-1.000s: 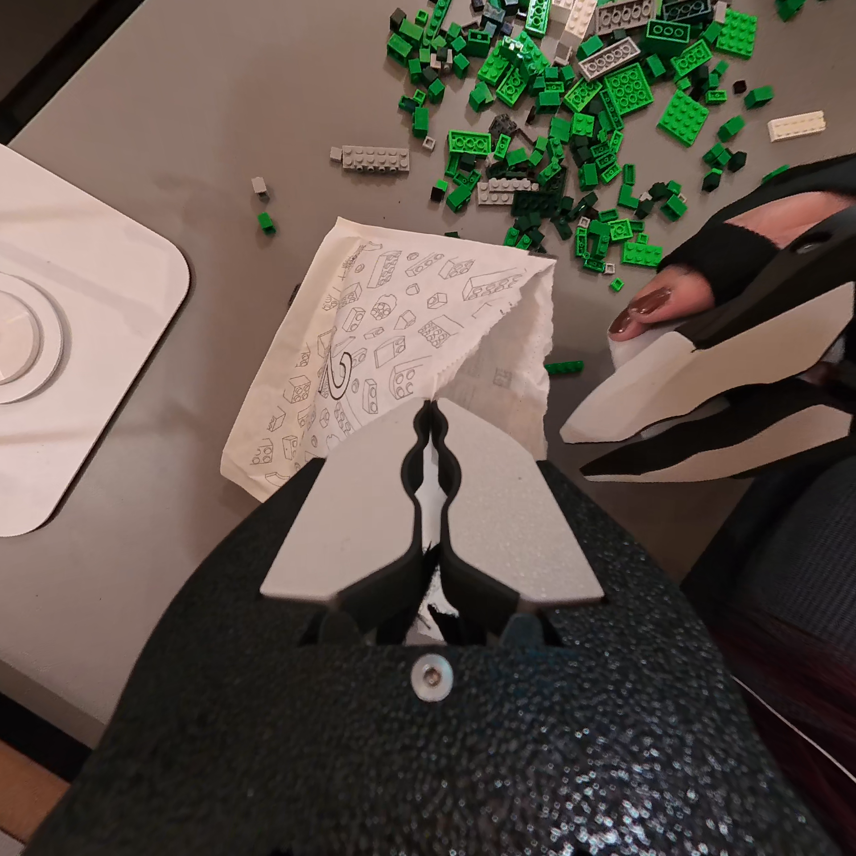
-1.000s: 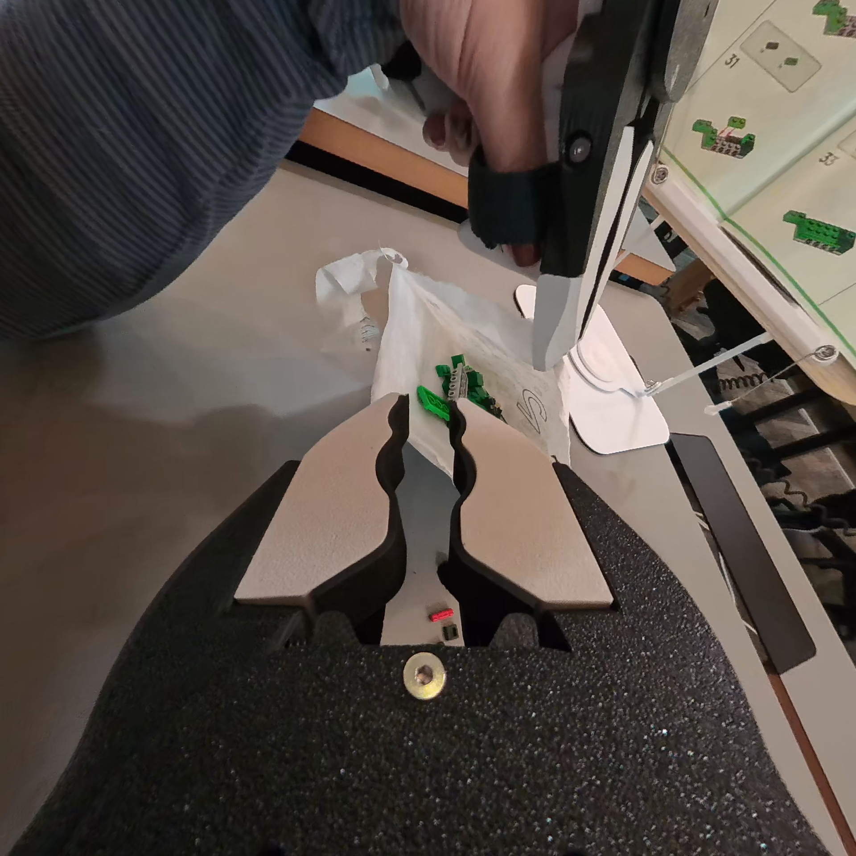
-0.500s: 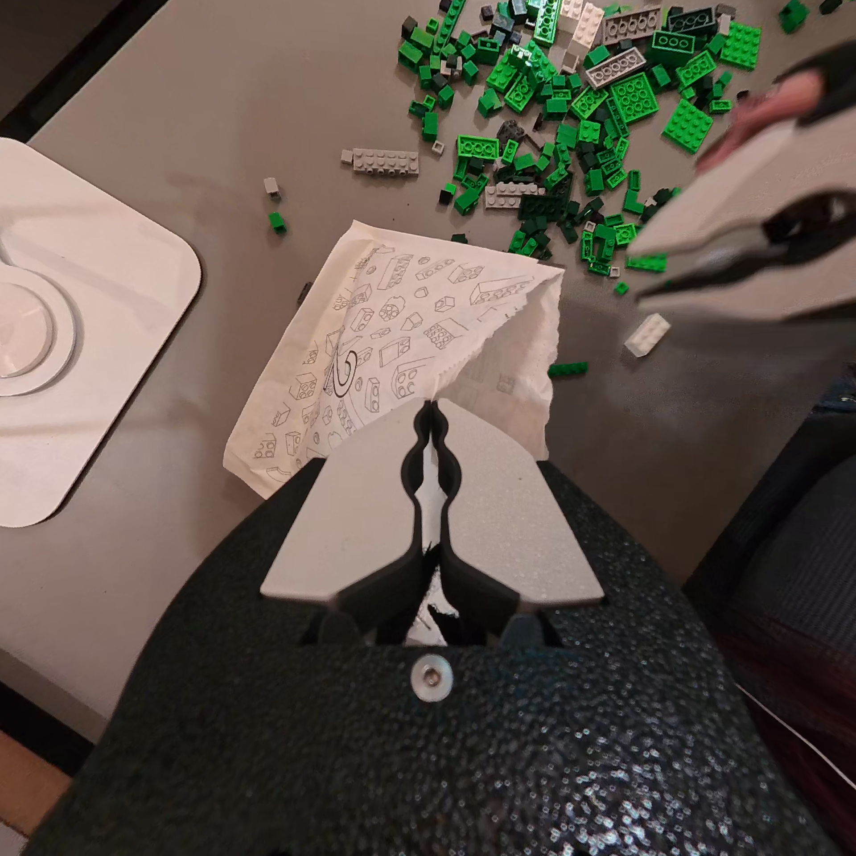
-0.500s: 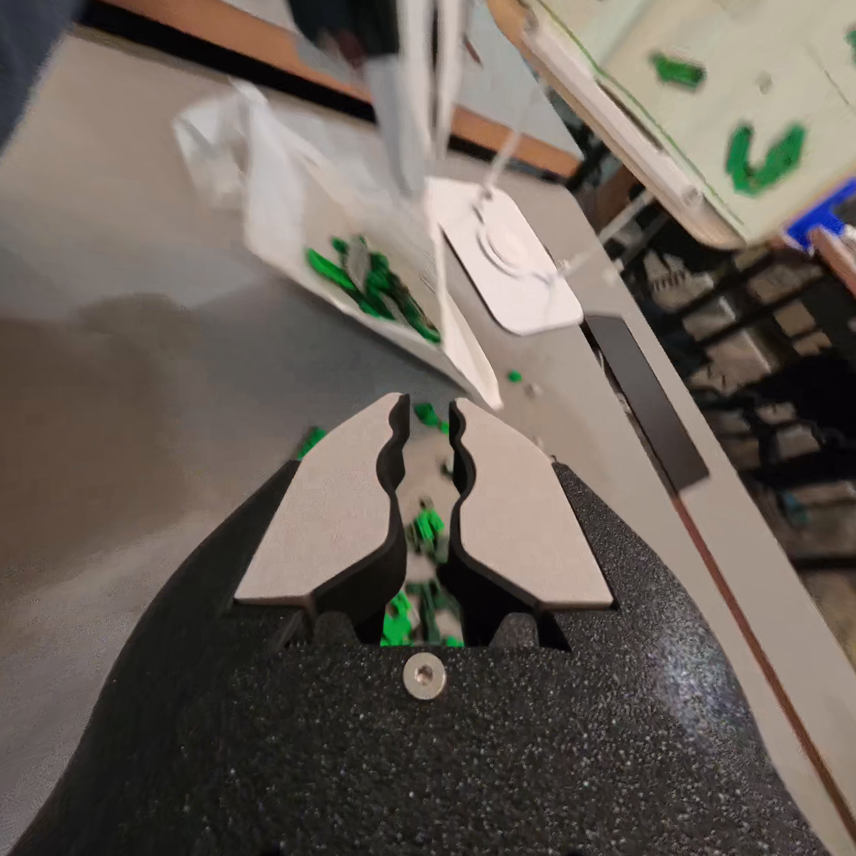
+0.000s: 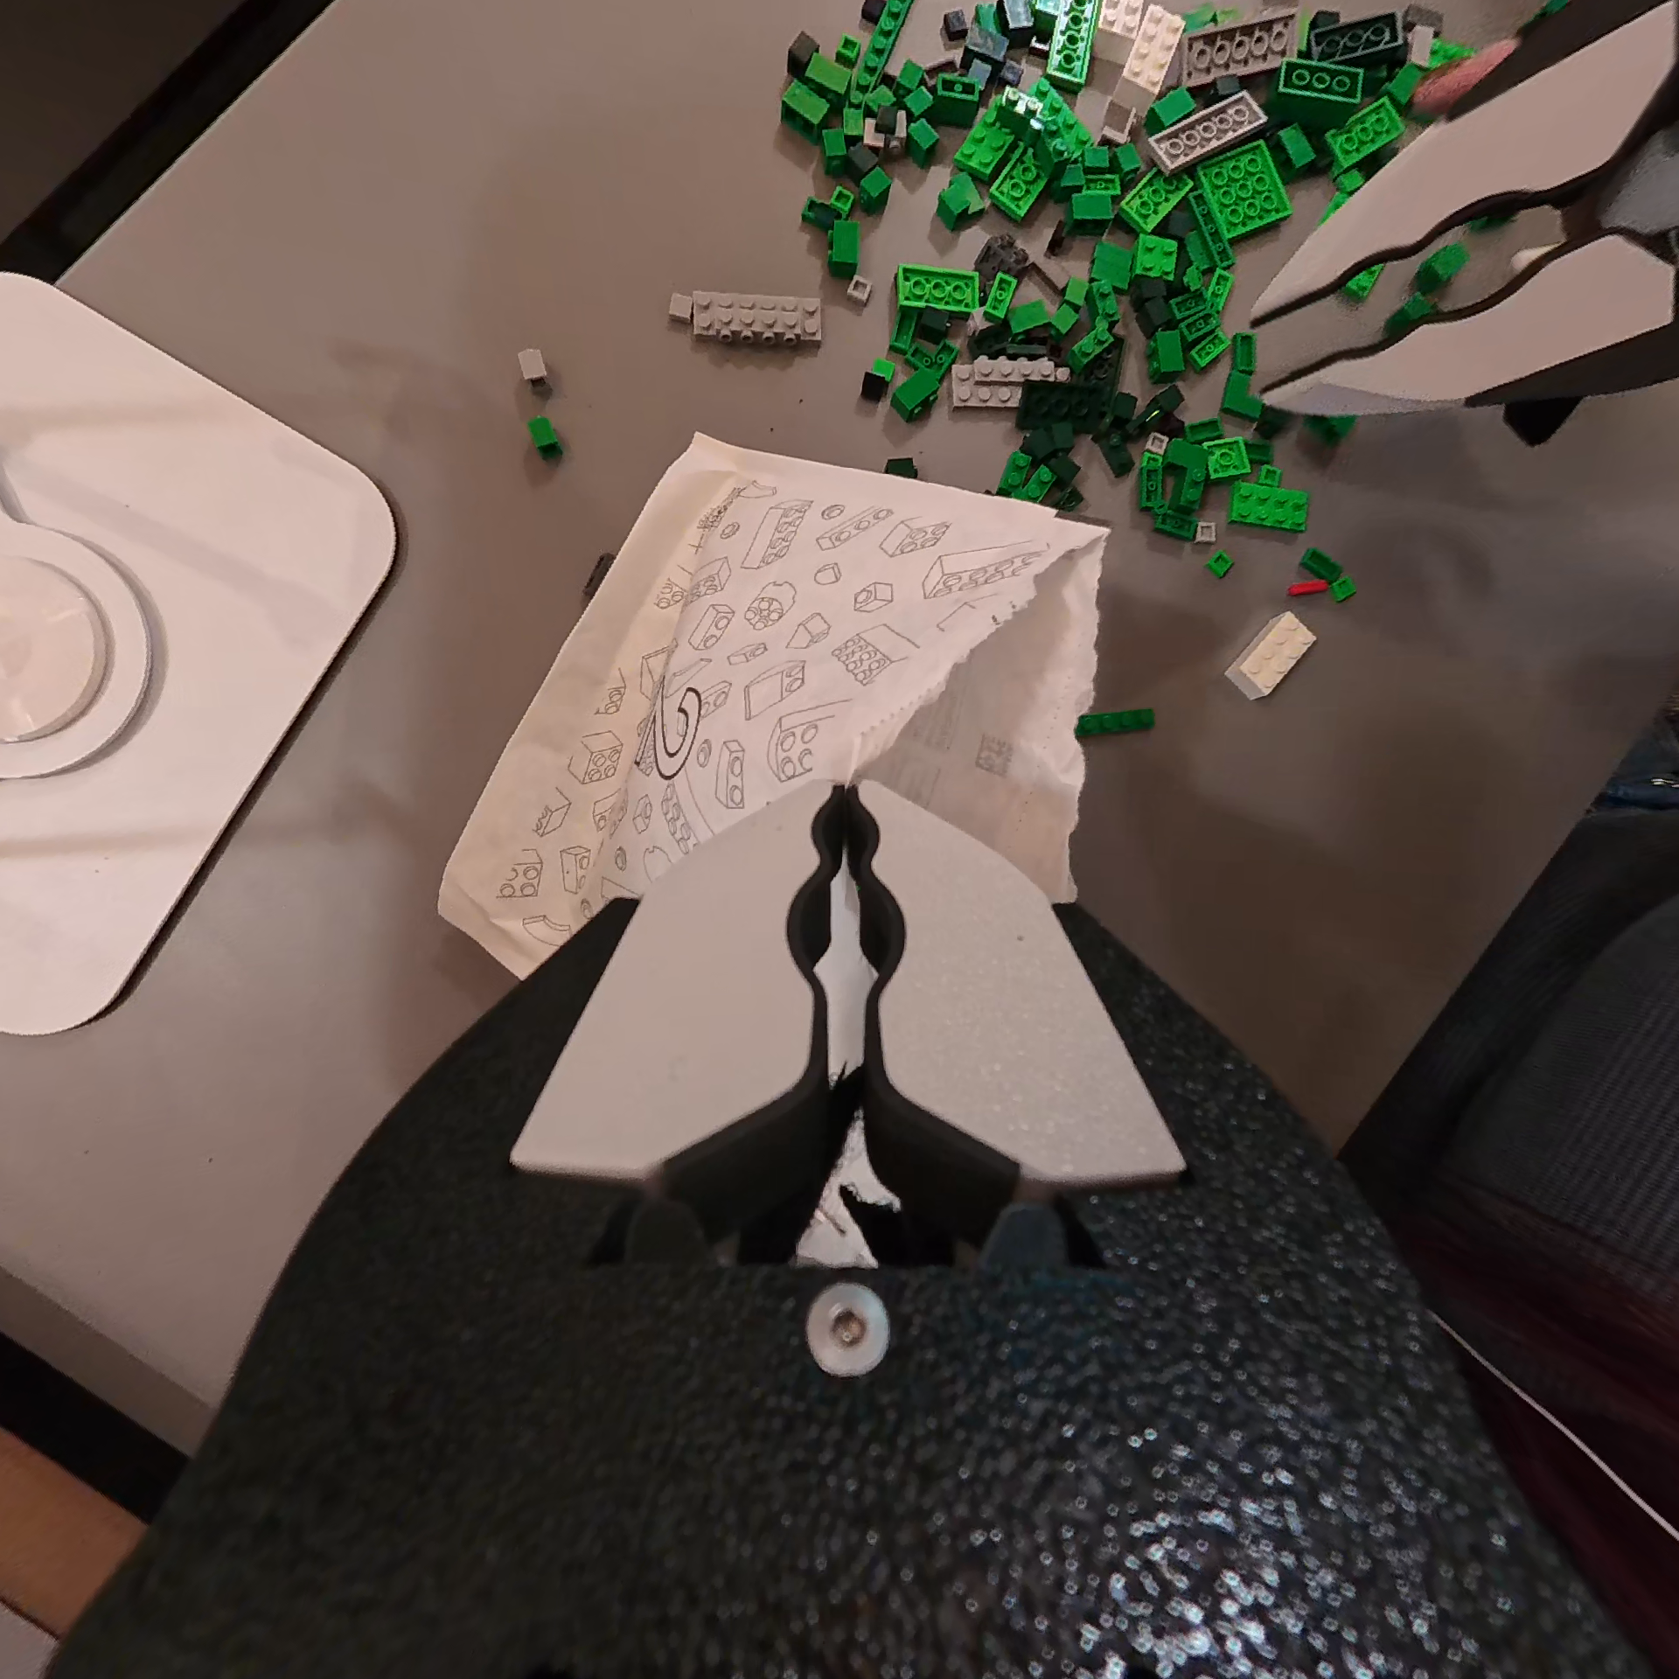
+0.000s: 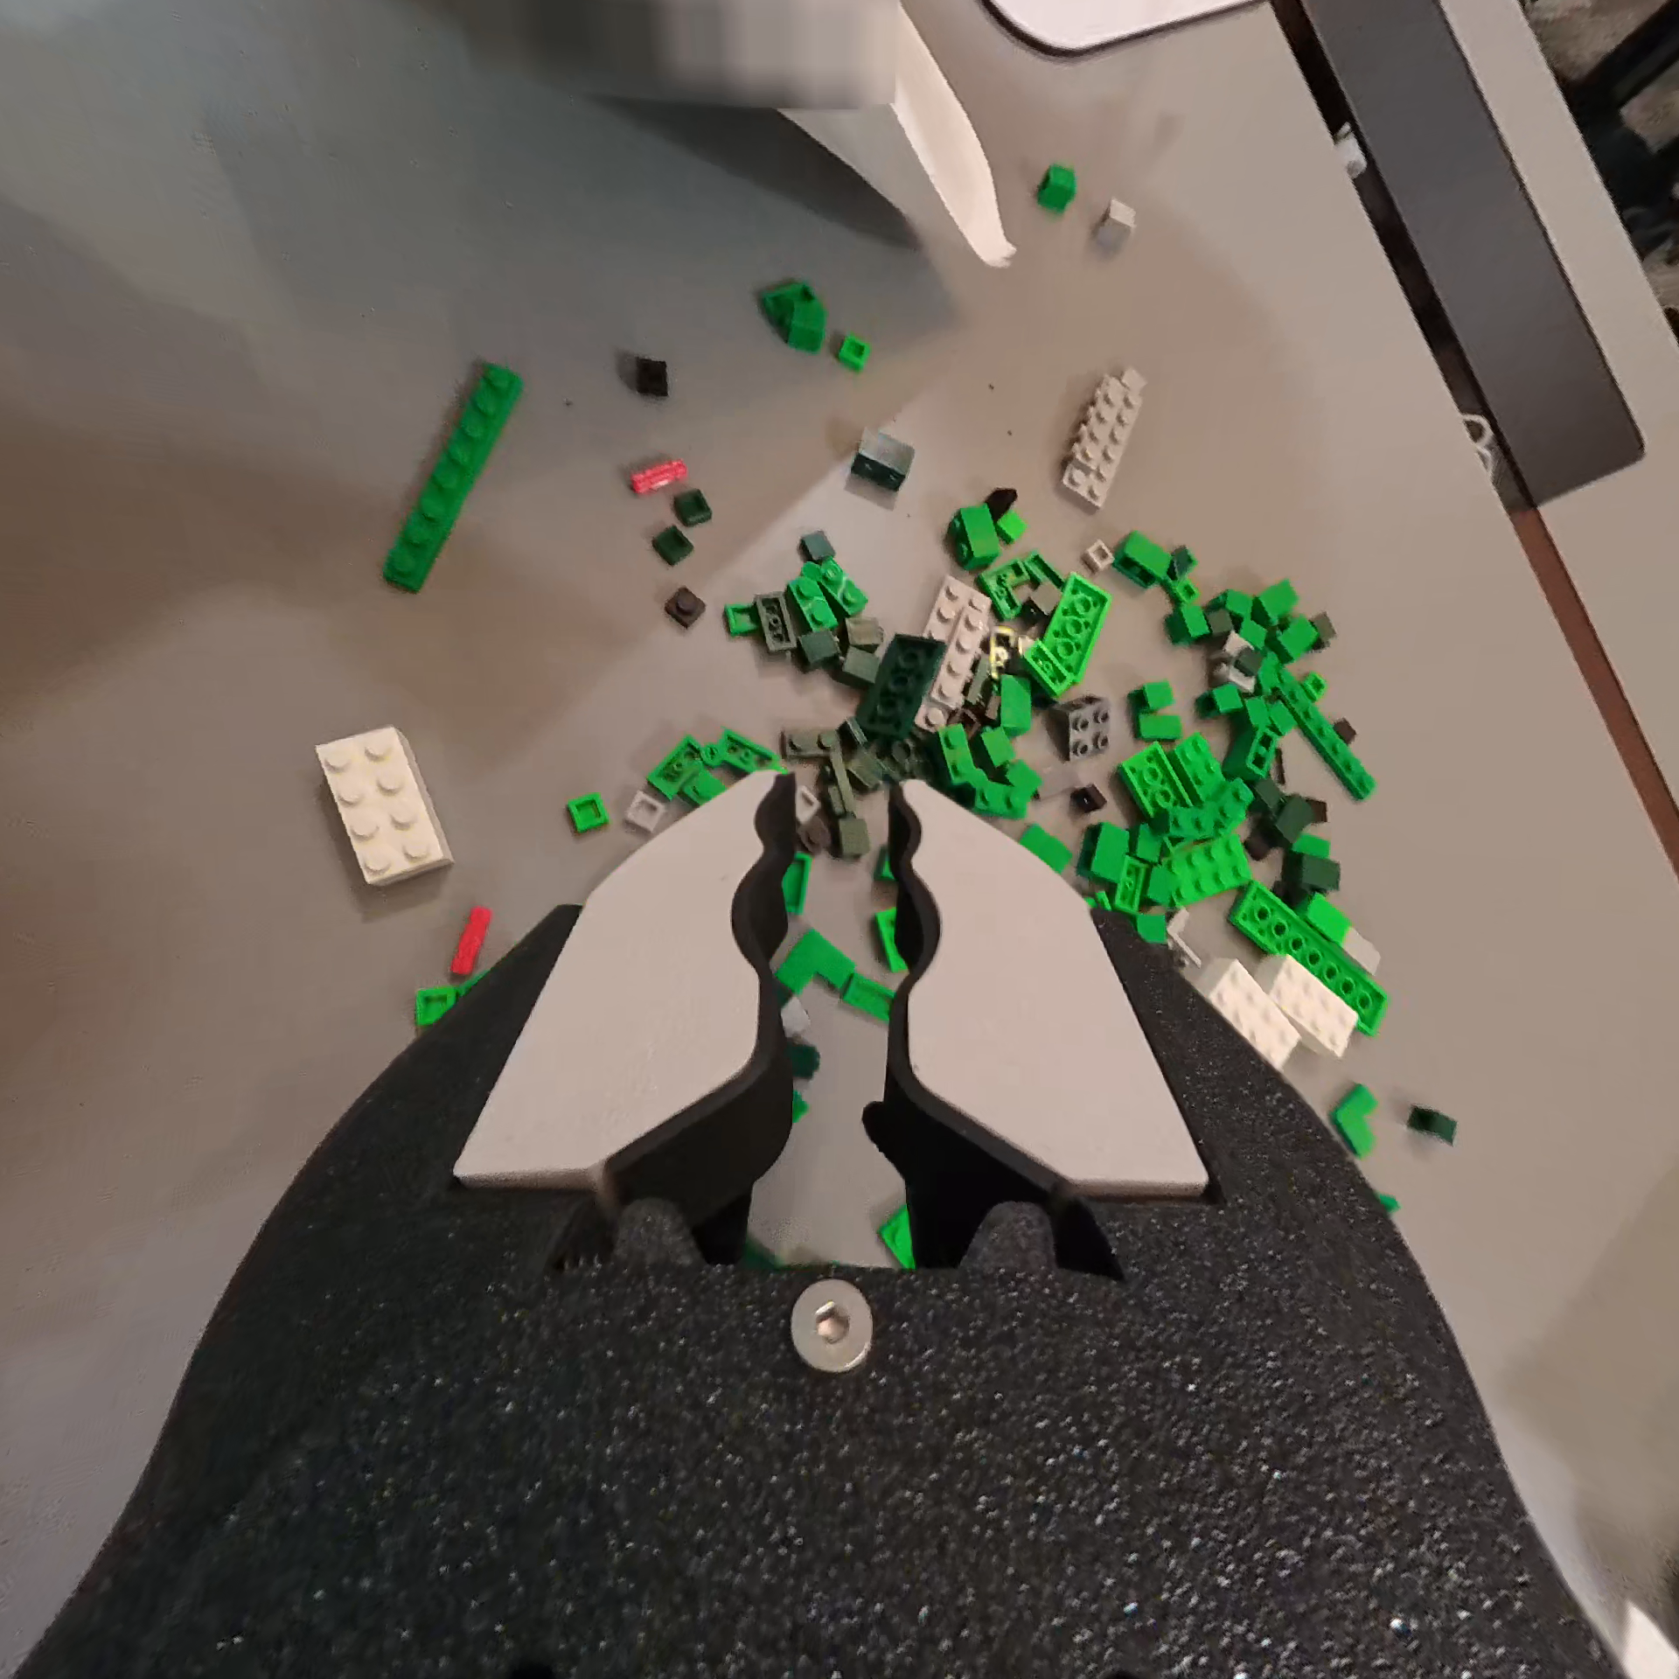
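Observation:
My left gripper [image 5: 847,792] is shut on the torn edge of a white paper bag [image 5: 772,654] printed with brick outlines, which hangs open above the grey table [image 5: 436,182]. A pile of green, grey and white bricks [image 5: 1108,227] lies beyond it. My right gripper [image 6: 840,783] is open and empty, with a small gap between the jaws, hovering over the near edge of the brick pile [image 6: 1045,709]. It also shows in the left wrist view [image 5: 1272,350] at the upper right above the pile. A corner of the bag [image 6: 954,173] shows in the right wrist view.
A white rounded stand base [image 5: 136,636] sits at the left of the table. A white 2x4 brick [image 6: 382,804], a long green plate [image 6: 454,477] and small red pieces [image 6: 659,475] lie apart from the pile. A dark strip [image 6: 1463,236] runs along the table's right edge. The long green plate [image 6: 454,477] is about 12 centimeters from my right fingertips.
My right gripper has left the bag's mouth and swung over to the brick pile. A white brick and small pieces now lie on the table. The left gripper still holds the bag.

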The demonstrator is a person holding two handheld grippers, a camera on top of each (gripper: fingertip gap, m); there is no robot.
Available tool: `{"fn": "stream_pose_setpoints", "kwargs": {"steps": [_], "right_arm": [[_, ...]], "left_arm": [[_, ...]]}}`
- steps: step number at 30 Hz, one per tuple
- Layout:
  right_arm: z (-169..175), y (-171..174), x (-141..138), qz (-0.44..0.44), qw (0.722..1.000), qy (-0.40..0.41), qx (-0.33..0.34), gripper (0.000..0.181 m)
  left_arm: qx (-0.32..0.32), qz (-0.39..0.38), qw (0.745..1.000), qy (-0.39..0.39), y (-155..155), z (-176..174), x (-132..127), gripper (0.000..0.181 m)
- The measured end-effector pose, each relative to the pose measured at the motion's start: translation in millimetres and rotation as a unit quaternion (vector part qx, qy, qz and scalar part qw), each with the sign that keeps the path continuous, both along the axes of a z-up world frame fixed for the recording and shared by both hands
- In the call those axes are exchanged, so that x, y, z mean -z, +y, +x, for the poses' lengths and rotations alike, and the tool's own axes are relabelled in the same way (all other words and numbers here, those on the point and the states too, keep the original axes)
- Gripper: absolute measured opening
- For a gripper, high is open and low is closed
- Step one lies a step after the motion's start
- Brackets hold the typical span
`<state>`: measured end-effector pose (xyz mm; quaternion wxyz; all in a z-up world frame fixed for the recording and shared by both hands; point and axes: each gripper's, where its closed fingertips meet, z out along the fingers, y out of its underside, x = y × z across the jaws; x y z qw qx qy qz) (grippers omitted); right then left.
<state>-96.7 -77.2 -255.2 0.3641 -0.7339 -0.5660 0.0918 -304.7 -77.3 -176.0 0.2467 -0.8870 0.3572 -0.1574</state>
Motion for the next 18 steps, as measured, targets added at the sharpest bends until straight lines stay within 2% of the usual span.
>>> {"fn": "stream_pose_setpoints", "kwargs": {"steps": [14, 18], "right_arm": [[-49.2, -14.8, -5.1, -0.004, 0.996, 0.041, -0.076, 0.019], [-68.7, -26.5, -16.4, 0.003, 0.992, 0.071, -0.107, 0.019]], "left_arm": [[-0.002, 0.000, 1.000, -0.005, 0.2, -1.7, -0.8, 0.000], [0.000, -0.001, 1.000, -0.008, 0.0, -0.9, -0.5, 0.000]]}}
